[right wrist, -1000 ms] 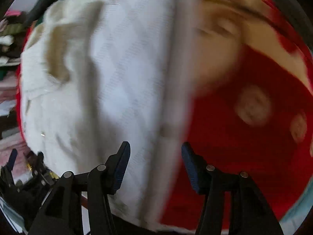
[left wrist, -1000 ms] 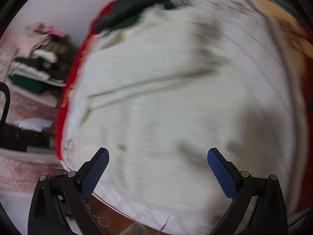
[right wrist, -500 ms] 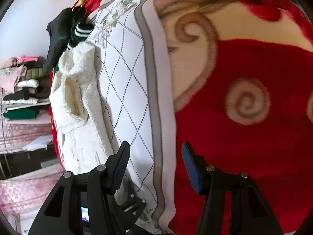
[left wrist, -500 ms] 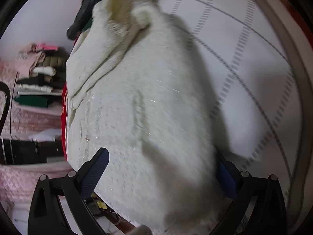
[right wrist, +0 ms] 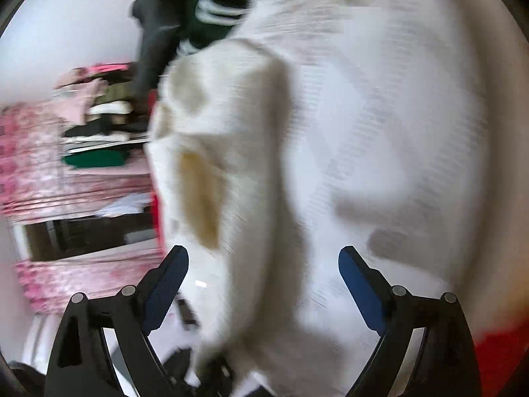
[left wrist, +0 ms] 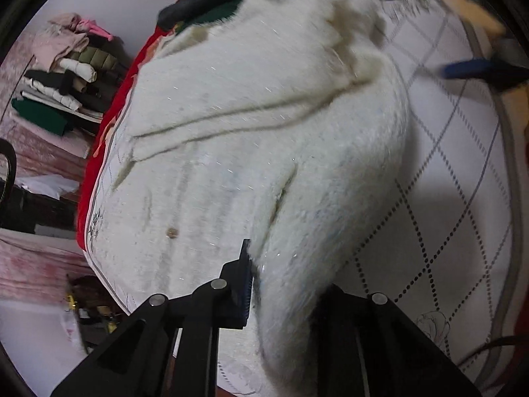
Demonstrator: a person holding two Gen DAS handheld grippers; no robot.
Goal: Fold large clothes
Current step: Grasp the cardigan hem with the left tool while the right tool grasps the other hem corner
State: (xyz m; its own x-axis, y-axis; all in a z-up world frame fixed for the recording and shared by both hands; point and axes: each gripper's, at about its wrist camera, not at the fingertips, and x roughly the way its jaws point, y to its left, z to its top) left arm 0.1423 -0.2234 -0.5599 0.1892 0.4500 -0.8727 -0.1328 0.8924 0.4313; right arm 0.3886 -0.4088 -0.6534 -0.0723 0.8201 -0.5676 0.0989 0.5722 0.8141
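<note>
Most of the bed is covered by a white quilt with a dotted diamond pattern [left wrist: 463, 178], over a red blanket [left wrist: 109, 122]. On it lies the cream fluffy garment [left wrist: 264, 125]. Left tongs [left wrist: 281, 284] are closing, clenched on a fold of its near edge. Right tongs [right wrist: 263, 284] are opening, released, straddling the garment without pressing it.

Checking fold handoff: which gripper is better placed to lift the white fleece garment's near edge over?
Left. The left gripper has its fingers closing on the white fleece garment; the right gripper is opening, gripping nothing.
</note>
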